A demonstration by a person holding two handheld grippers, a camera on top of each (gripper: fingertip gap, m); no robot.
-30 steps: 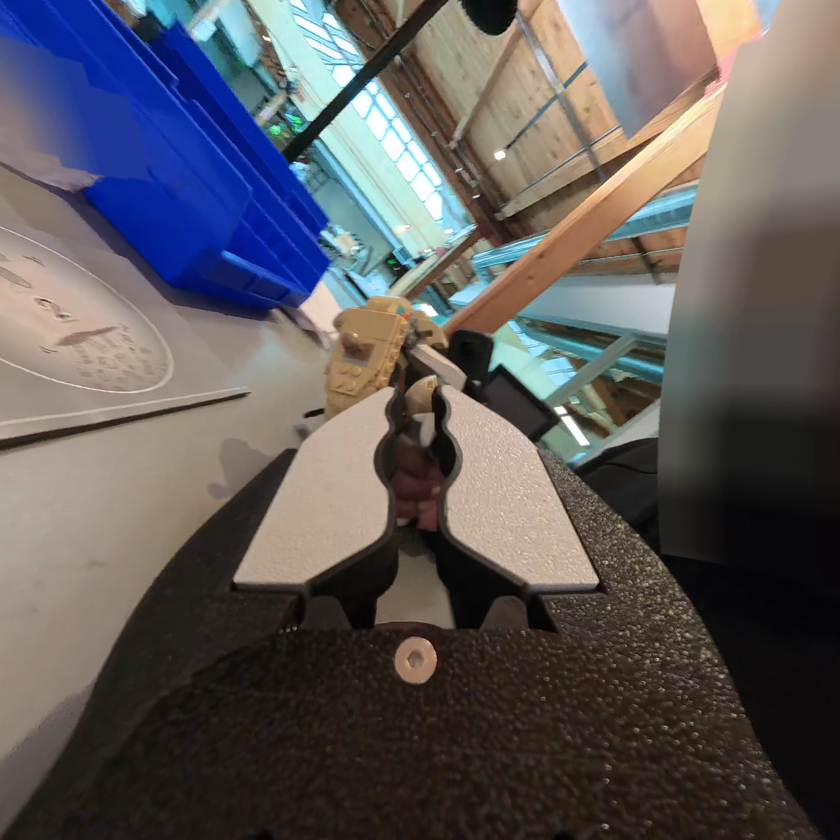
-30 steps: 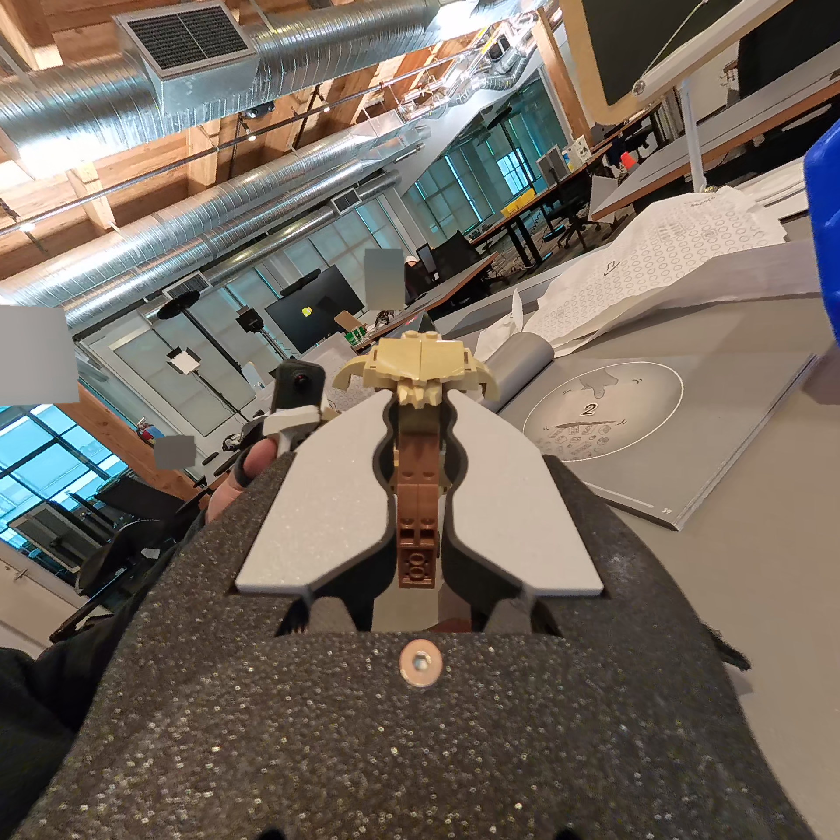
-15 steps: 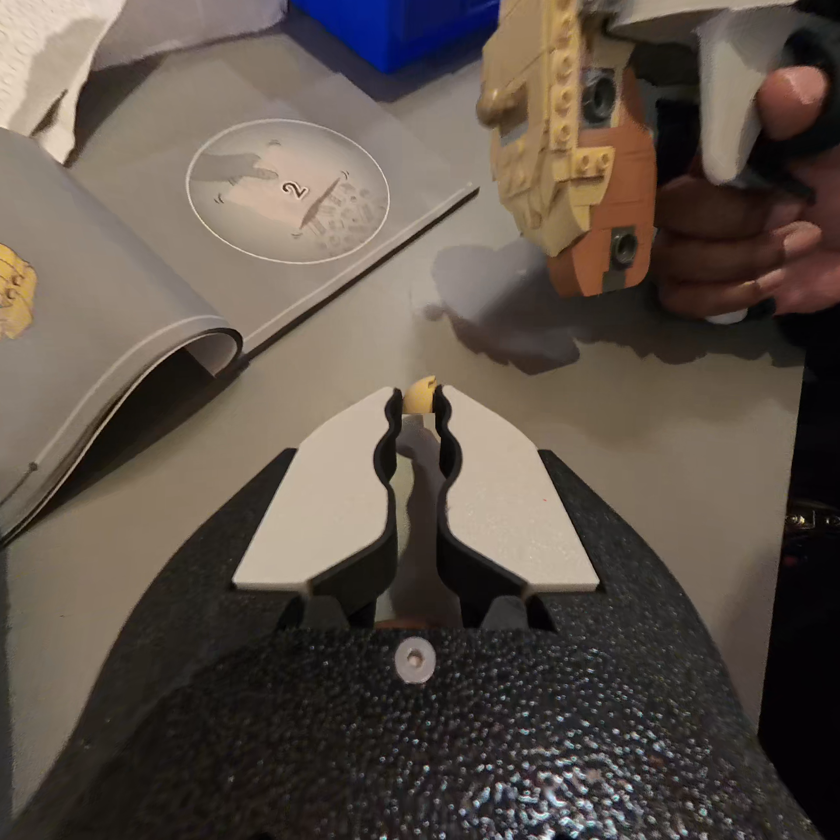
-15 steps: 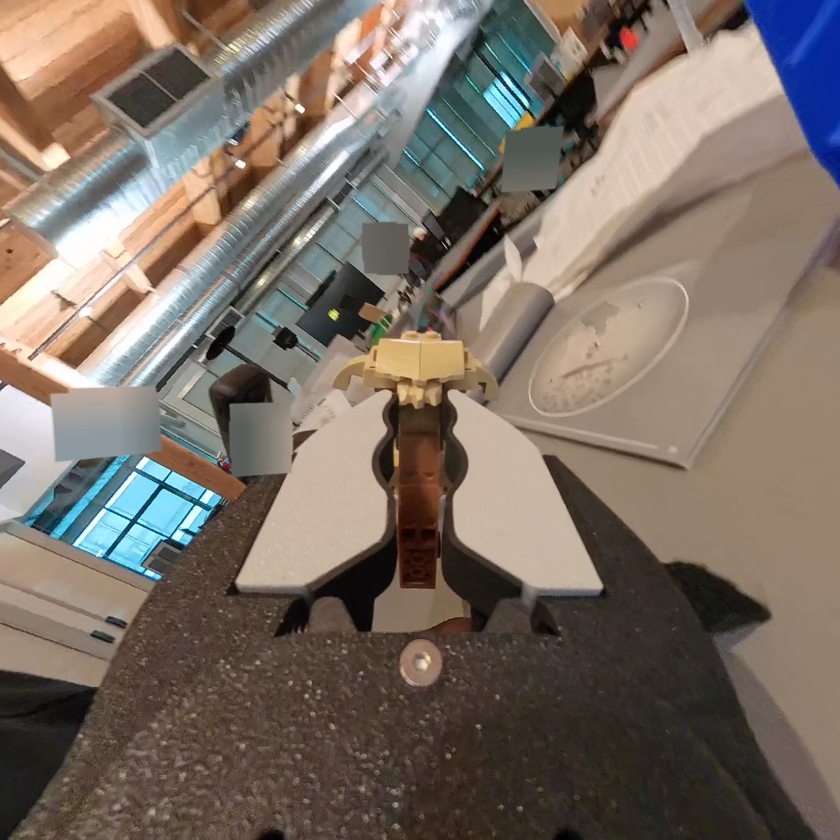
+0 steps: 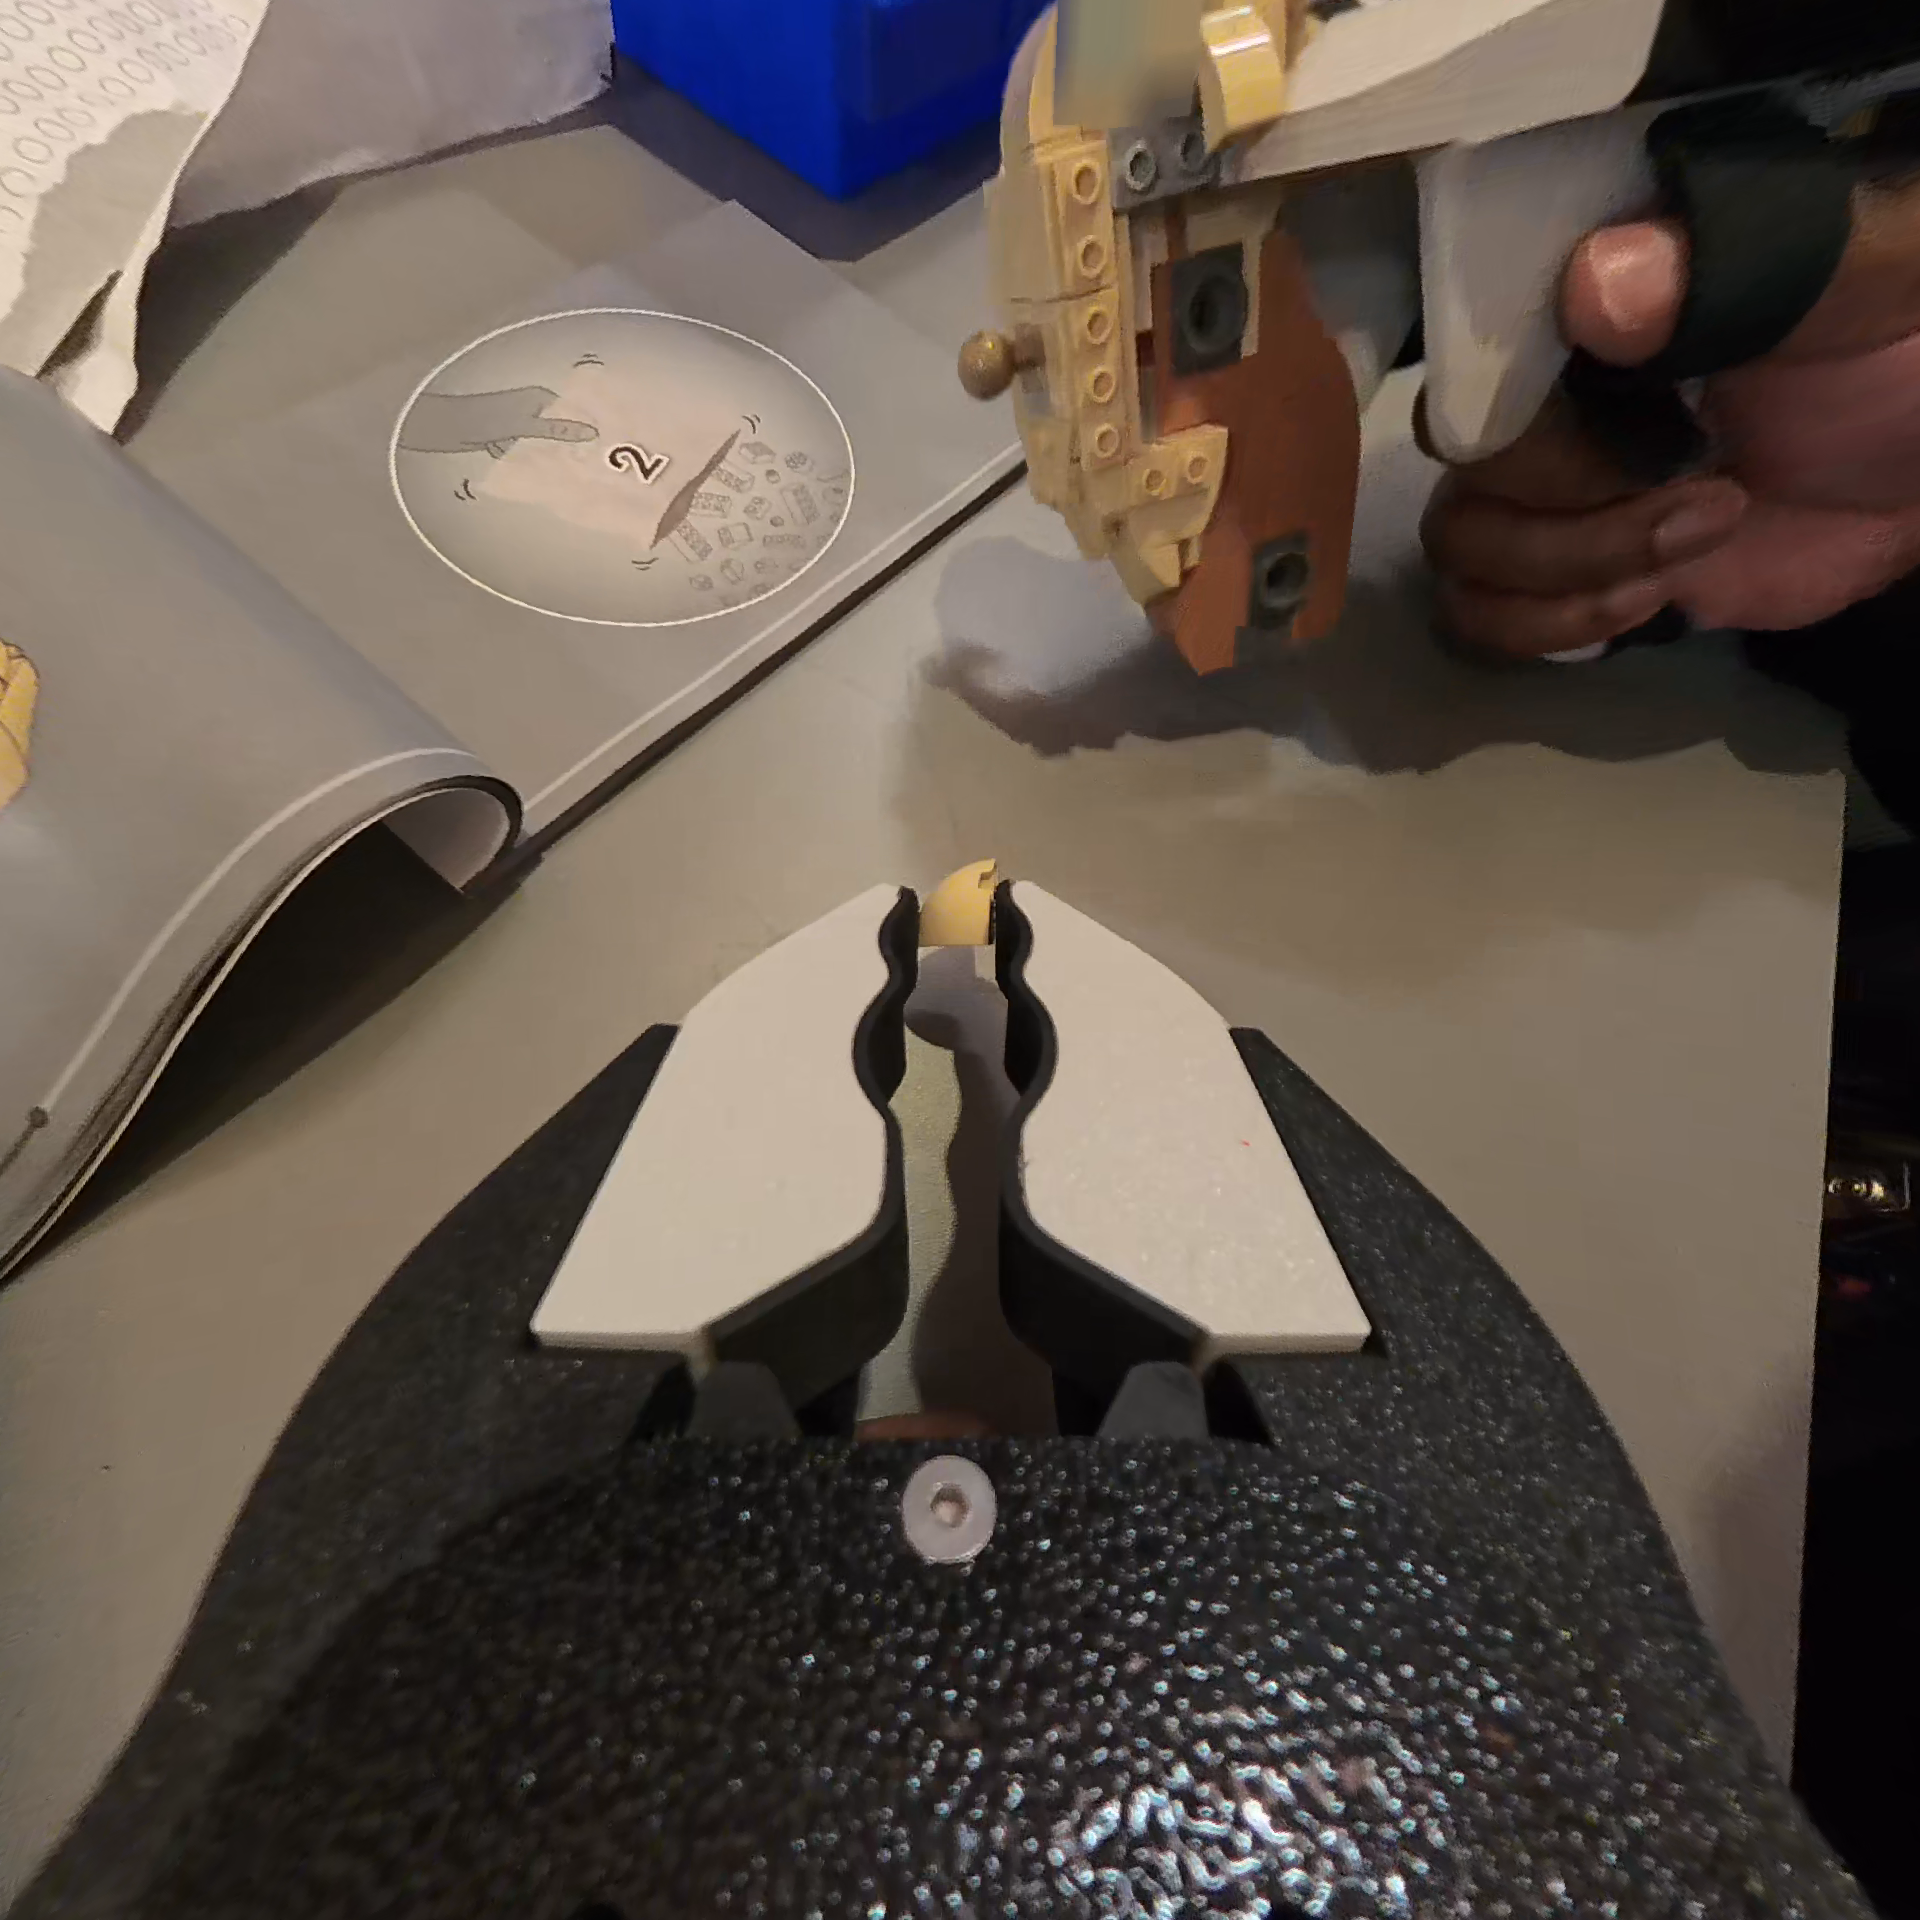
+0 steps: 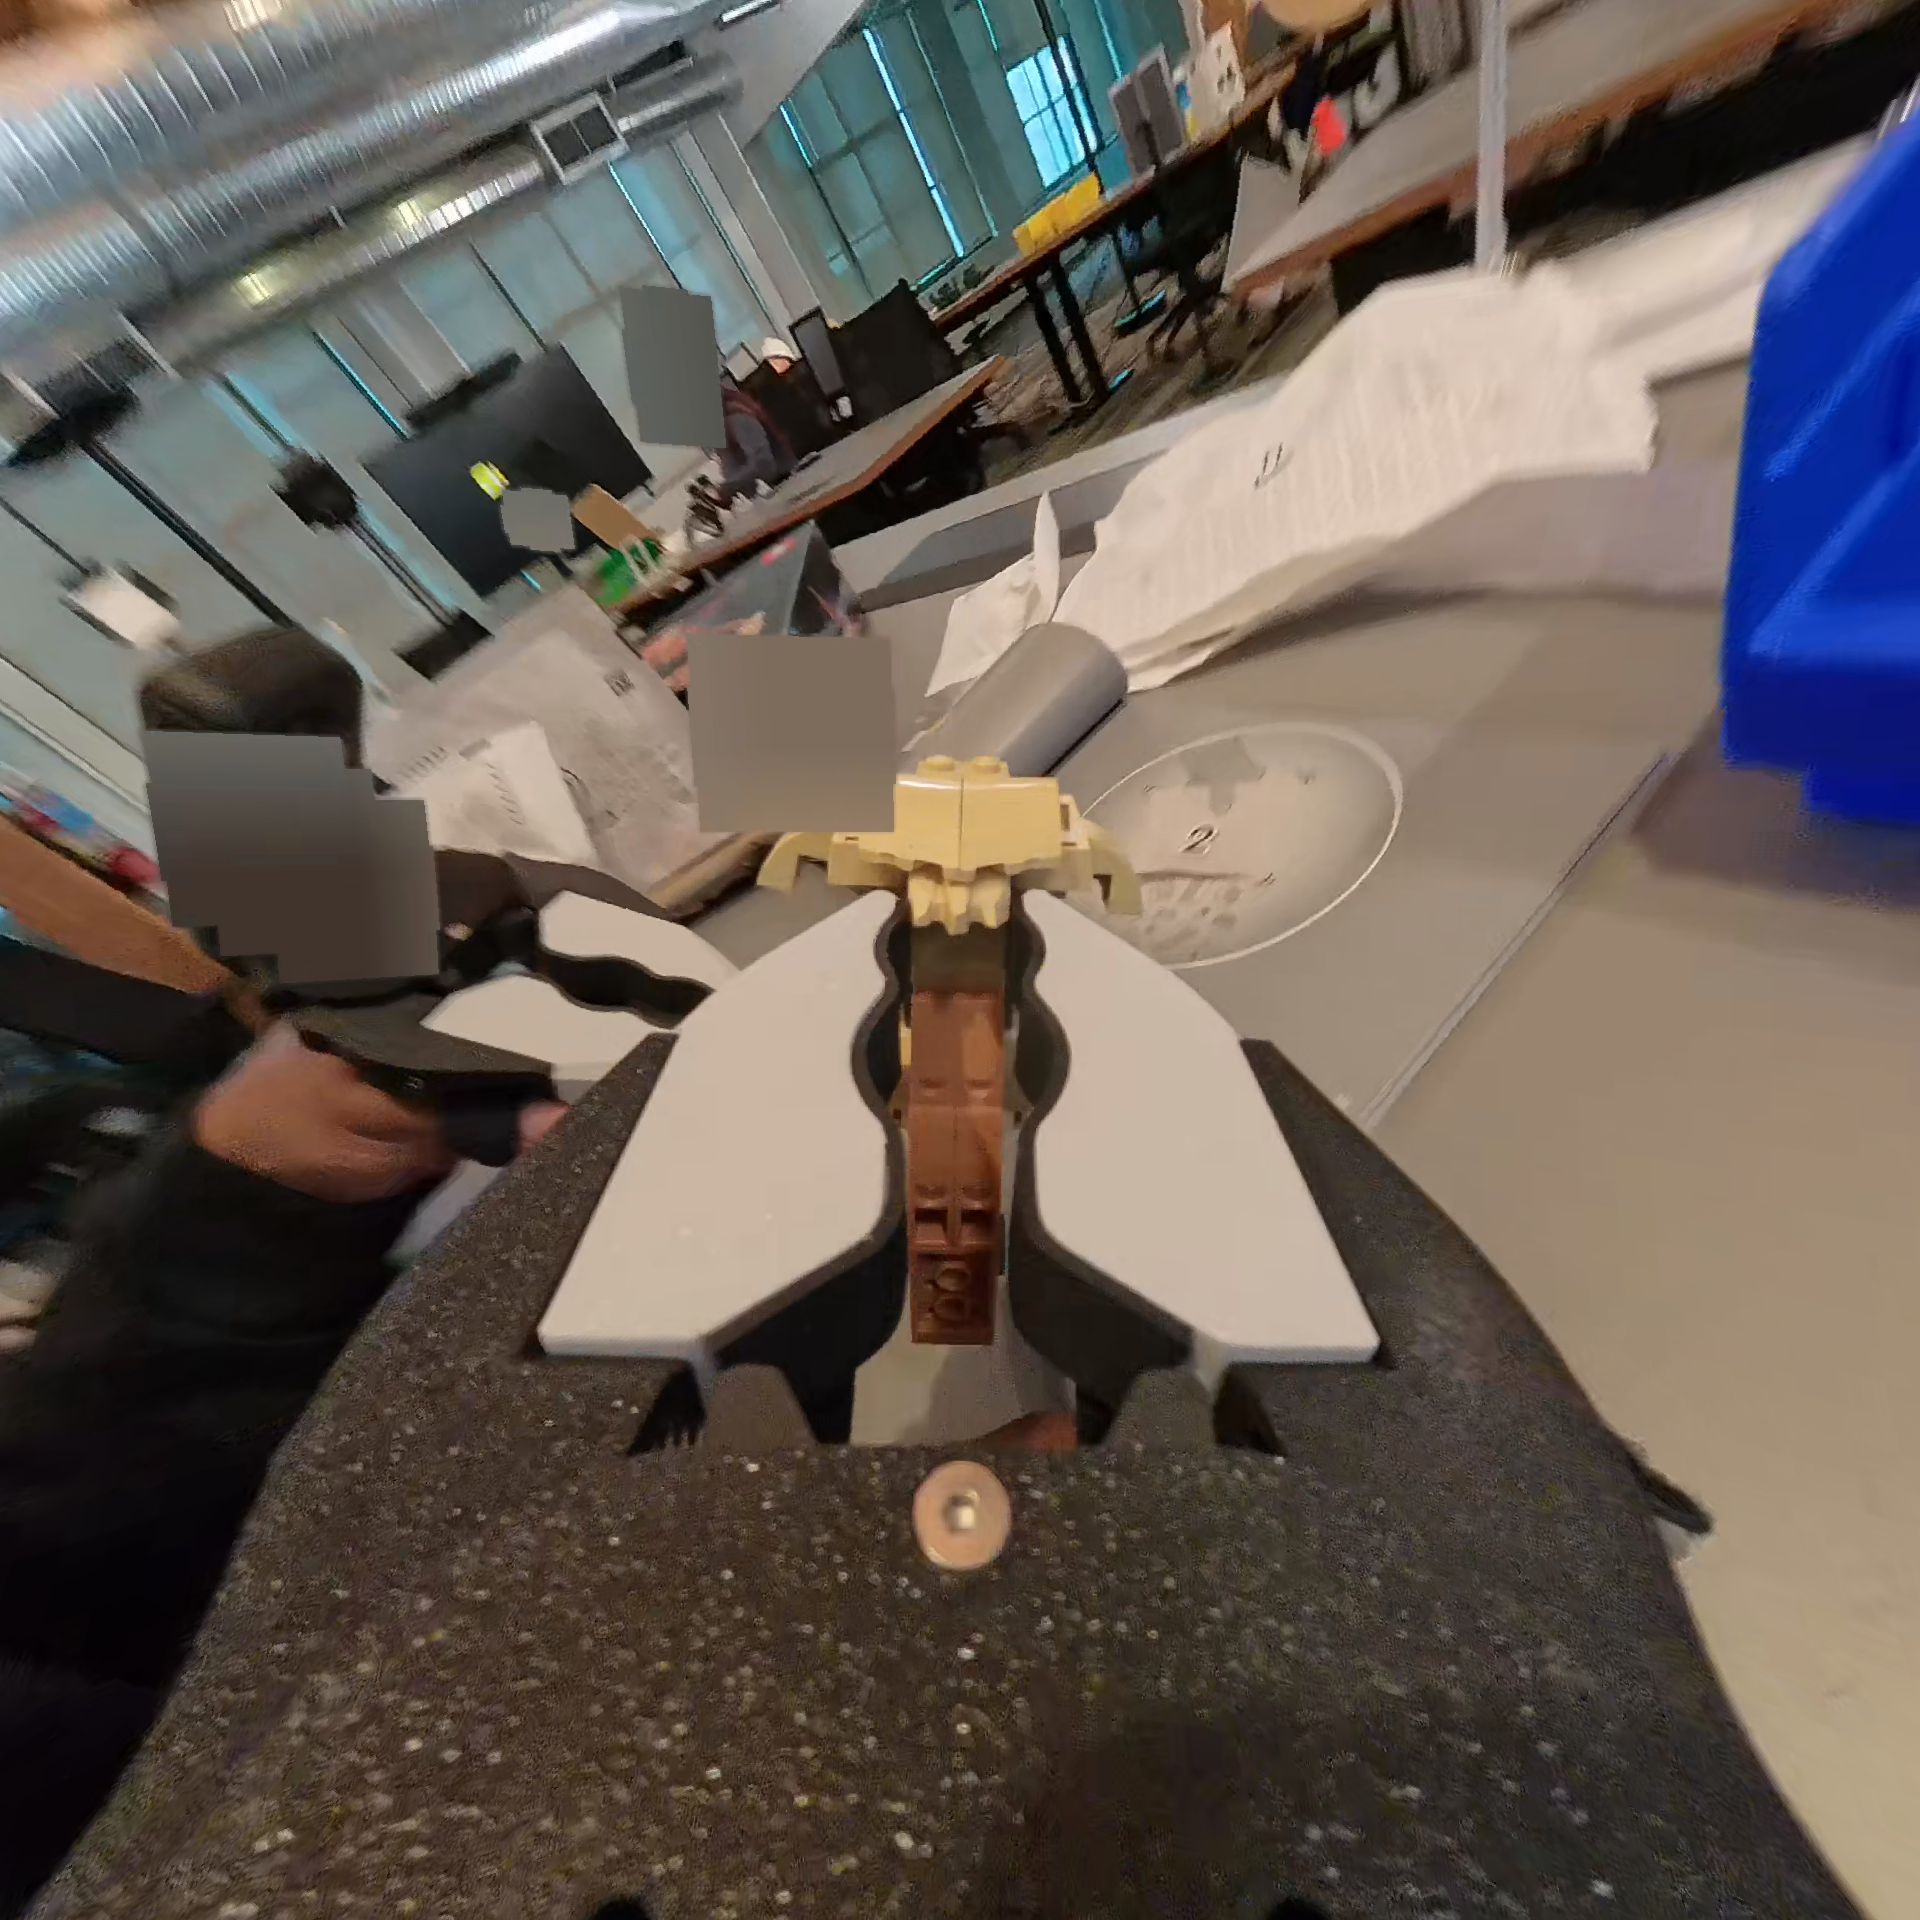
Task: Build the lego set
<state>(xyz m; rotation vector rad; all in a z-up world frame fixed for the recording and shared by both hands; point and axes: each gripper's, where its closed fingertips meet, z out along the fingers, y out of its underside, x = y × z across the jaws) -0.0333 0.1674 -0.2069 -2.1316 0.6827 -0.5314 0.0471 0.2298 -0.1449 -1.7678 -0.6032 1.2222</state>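
My left gripper (image 5: pixel 958 914) is shut on a small tan rounded brick piece (image 5: pixel 961 912), pinched at the fingertips above the grey table (image 5: pixel 1351 987). My right gripper (image 6: pixel 956 914) is shut on a tan and brown brick model (image 6: pixel 961 987), which runs back between its fingers, with the tan top ahead of the tips. The left wrist view shows that model (image 5: pixel 1174 395) at the upper right, held in the right gripper's grey fingers (image 5: pixel 1455 94) with a hand (image 5: pixel 1714 416) behind. The left gripper also shows in the right wrist view (image 6: pixel 582 977), at the left.
An open grey instruction booklet (image 5: pixel 416 582) lies on the table to the left and ahead; it also shows in the right wrist view (image 6: pixel 1351 883). A blue bin (image 5: pixel 831 83) stands behind it, at the right in the right wrist view (image 6: pixel 1829 520). Crumpled white paper bags (image 6: pixel 1403 478) lie beyond. My hands' fingertips stand some 12 centimeters from each other.
The left gripper has swung down from facing the ceiling to facing the table, still pinching the tan piece. The right gripper has tilted downward with the model in it, nearer the left one.
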